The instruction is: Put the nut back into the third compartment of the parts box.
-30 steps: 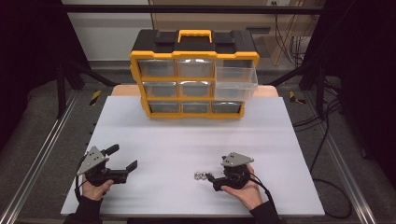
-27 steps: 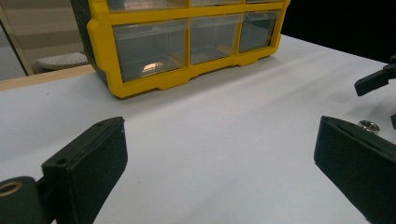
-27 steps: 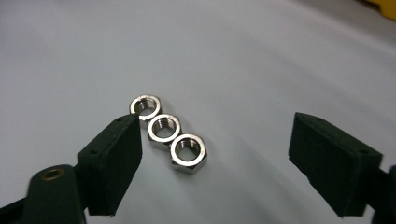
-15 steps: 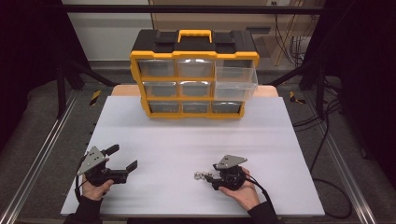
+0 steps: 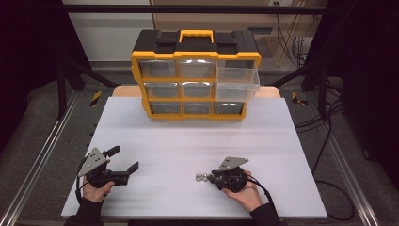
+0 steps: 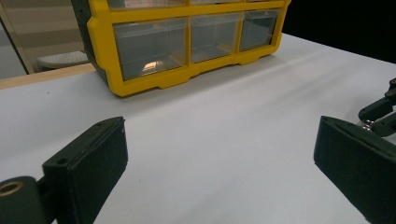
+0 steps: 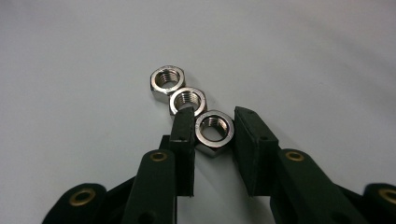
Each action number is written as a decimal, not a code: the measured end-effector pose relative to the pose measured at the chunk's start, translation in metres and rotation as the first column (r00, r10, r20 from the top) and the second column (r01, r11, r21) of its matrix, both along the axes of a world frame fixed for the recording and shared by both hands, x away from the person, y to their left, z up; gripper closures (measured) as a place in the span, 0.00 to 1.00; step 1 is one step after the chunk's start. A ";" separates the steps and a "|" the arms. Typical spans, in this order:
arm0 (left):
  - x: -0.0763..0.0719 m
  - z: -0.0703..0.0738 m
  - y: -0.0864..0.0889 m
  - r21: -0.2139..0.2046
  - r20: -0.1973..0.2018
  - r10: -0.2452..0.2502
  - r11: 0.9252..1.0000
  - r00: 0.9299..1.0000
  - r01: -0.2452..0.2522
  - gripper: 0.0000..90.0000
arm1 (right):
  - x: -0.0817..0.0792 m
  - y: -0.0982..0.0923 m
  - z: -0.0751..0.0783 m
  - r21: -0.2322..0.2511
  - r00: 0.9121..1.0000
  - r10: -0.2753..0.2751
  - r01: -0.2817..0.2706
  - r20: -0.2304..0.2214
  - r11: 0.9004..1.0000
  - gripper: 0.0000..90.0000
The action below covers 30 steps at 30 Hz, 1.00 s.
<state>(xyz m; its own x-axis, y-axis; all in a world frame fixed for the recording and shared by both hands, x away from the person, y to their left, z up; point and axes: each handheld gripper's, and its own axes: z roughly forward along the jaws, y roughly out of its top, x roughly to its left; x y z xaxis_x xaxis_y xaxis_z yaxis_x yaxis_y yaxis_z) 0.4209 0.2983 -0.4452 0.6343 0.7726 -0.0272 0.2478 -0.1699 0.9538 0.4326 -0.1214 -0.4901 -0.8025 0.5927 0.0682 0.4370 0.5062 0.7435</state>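
A white rectangular table top (image 5: 197, 141) carried a yellow and black plastic drawer cabinet (image 5: 195, 75) with clear drawers at its far edge. The cabinet's upper right clear drawer (image 5: 237, 77) stood pulled out toward the person; the other drawers sat flush.

Three small silver hexagonal steel nuts lay in a line on the near right part of the table, each touching the next. In the right gripper view, the nearest nut (image 7: 214, 130) sat between the jaws of the right gripper (image 7: 212, 128). The left jaw pad appeared to touch it; a narrow gap seemed to remain at the right pad, so a firm pinch could not be confirmed. The middle nut (image 7: 187, 100) lay just ahead of the left jaw tip, and the farthest nut (image 7: 168, 80) lay beyond it, clear of the jaws. In the high view the right gripper (image 5: 210, 178) rested low at the table, pointing left, with the nuts (image 5: 202, 177) at its tip.

The left gripper (image 5: 124, 161) was held at the near left of the table, well apart from the nuts, with its jaws spread wide and nothing between them. Its own view looked toward the cabinet's bottom row of drawers (image 6: 187, 42).
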 end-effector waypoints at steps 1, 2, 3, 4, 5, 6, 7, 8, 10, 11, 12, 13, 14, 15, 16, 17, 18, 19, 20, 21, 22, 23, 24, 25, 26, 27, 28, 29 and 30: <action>0.000 0.000 0.000 0.000 0.000 0.001 1.000 1.000 -0.001 0.03 | 0.000 0.000 0.000 -0.001 1.000 0.001 -0.001 0.001 1.000 0.78; 0.000 0.000 0.000 0.000 0.000 0.001 1.000 1.000 -0.001 0.03 | 0.000 0.000 0.000 0.000 1.000 0.001 -0.001 0.000 1.000 0.78; 0.000 0.000 0.000 0.000 0.000 0.001 1.000 1.000 -0.001 0.03 | 0.000 0.000 0.000 0.001 1.000 0.001 -0.001 -0.002 1.000 0.78; 0.000 0.000 0.000 0.000 0.001 0.001 1.000 1.000 -0.001 0.03 | 0.000 0.000 0.000 0.001 1.000 0.002 -0.002 -0.003 1.000 0.78; 0.000 0.000 0.000 0.000 0.001 0.001 1.000 1.000 -0.001 0.03 | 0.000 0.000 0.000 0.001 1.000 0.002 -0.002 -0.003 1.000 0.78; 0.000 0.000 0.000 0.000 0.001 0.002 1.000 1.000 -0.002 0.03 | 0.001 -0.001 0.000 0.003 1.000 0.004 -0.004 -0.004 1.000 0.78; 0.000 0.000 0.000 0.000 0.001 0.002 1.000 1.000 -0.002 0.03 | 0.001 -0.001 0.000 0.003 1.000 0.004 -0.004 -0.004 1.000 0.78; 0.000 0.000 0.000 -0.001 0.001 0.002 1.000 1.000 -0.002 0.03 | 0.001 -0.001 0.001 0.004 1.000 0.003 -0.003 -0.008 1.000 0.78; 0.000 0.000 0.001 -0.004 0.001 0.004 1.000 1.000 -0.004 0.03 | 0.001 -0.001 0.002 0.008 1.000 0.002 -0.002 -0.007 1.000 0.78; 0.000 0.000 0.001 -0.004 0.002 0.005 1.000 1.000 -0.005 0.03 | 0.000 -0.003 0.005 0.023 1.000 -0.001 0.001 -0.006 1.000 0.78; 0.000 0.000 0.001 -0.004 0.002 0.005 1.000 1.000 -0.005 0.03 | 0.000 -0.004 0.007 0.034 1.000 -0.001 0.001 -0.007 0.999 0.78; 0.000 0.000 0.001 -0.004 0.002 0.005 1.000 1.000 -0.005 0.03 | 0.000 -0.004 0.007 0.034 1.000 -0.001 0.001 -0.007 0.999 0.78; 0.000 0.000 0.001 -0.003 0.003 0.005 1.000 1.000 -0.005 0.03 | -0.001 -0.007 0.011 0.047 1.000 -0.007 0.007 -0.004 0.999 0.78; 0.000 0.000 0.001 -0.003 0.003 0.005 1.000 1.000 -0.005 0.03 | -0.001 -0.009 0.013 0.052 1.000 -0.010 0.009 0.002 0.999 0.78; 0.000 0.000 0.001 -0.004 0.002 0.005 1.000 1.000 -0.005 0.03 | -0.002 -0.010 0.015 0.058 1.000 -0.010 0.009 0.008 0.998 0.78; 0.000 0.000 0.001 -0.004 0.002 0.005 1.000 1.000 -0.005 0.03 | -0.002 -0.010 0.015 0.058 1.000 -0.010 0.009 0.008 0.998 0.78; 0.000 0.000 0.001 -0.003 0.002 0.006 1.000 1.000 -0.006 0.03 | -0.002 -0.011 0.017 0.060 1.000 -0.011 0.010 0.010 0.998 0.78; 0.000 0.000 0.001 -0.003 0.001 0.006 1.000 1.000 -0.006 0.03 | -0.003 -0.012 0.022 0.067 1.000 -0.012 0.011 0.021 0.998 0.78; 0.000 0.000 0.001 -0.003 0.001 0.006 1.000 1.000 -0.006 0.03 | -0.003 -0.012 0.022 0.067 1.000 -0.012 0.011 0.021 0.998 0.78; 0.000 0.000 0.001 -0.004 0.002 0.006 1.000 1.000 -0.006 0.03 | -0.004 -0.014 0.027 0.070 0.999 -0.015 0.013 0.031 0.997 0.78; 0.000 0.000 0.001 -0.003 0.001 0.006 1.000 1.000 -0.006 0.03 | -0.004 -0.015 0.029 0.074 0.999 -0.017 0.014 0.041 0.997 0.78; 0.000 0.000 0.001 -0.003 0.001 0.006 1.000 1.000 -0.006 0.03 | -0.005 -0.016 0.032 0.079 0.999 -0.018 0.015 0.046 0.997 0.78; 0.000 0.000 0.001 -0.003 0.001 0.006 1.000 1.000 -0.006 0.03 | -0.005 -0.016 0.032 0.079 0.999 -0.018 0.015 0.046 0.997 0.78; 0.000 0.000 0.001 -0.002 0.000 0.005 1.000 1.000 -0.005 0.03 | -0.006 -0.019 0.037 0.086 0.998 -0.025 0.019 0.062 0.996 0.78; 0.000 0.000 0.000 0.000 -0.001 0.005 1.000 1.000 -0.005 0.03 | -0.006 -0.021 0.041 0.093 0.997 -0.030 0.024 0.067 0.995 0.78; 0.000 0.000 0.000 0.000 -0.001 0.005 1.000 1.000 -0.005 0.03 | -0.006 -0.023 0.044 0.099 0.997 -0.036 0.029 0.073 0.995 0.78; 0.000 0.000 0.000 -0.001 -0.001 0.005 1.000 1.000 -0.005 0.03 | -0.006 -0.025 0.047 0.105 0.996 -0.044 0.035 0.084 0.994 0.78; 0.000 0.000 0.000 -0.001 -0.001 0.005 1.000 1.000 -0.005 0.03 | -0.006 -0.027 0.051 0.112 0.995 -0.052 0.042 0.089 0.993 0.78; 0.000 0.000 0.000 0.000 -0.001 0.006 1.000 1.000 -0.006 0.03 | -0.006 -0.029 0.054 0.117 0.994 -0.057 0.046 0.096 0.992 0.78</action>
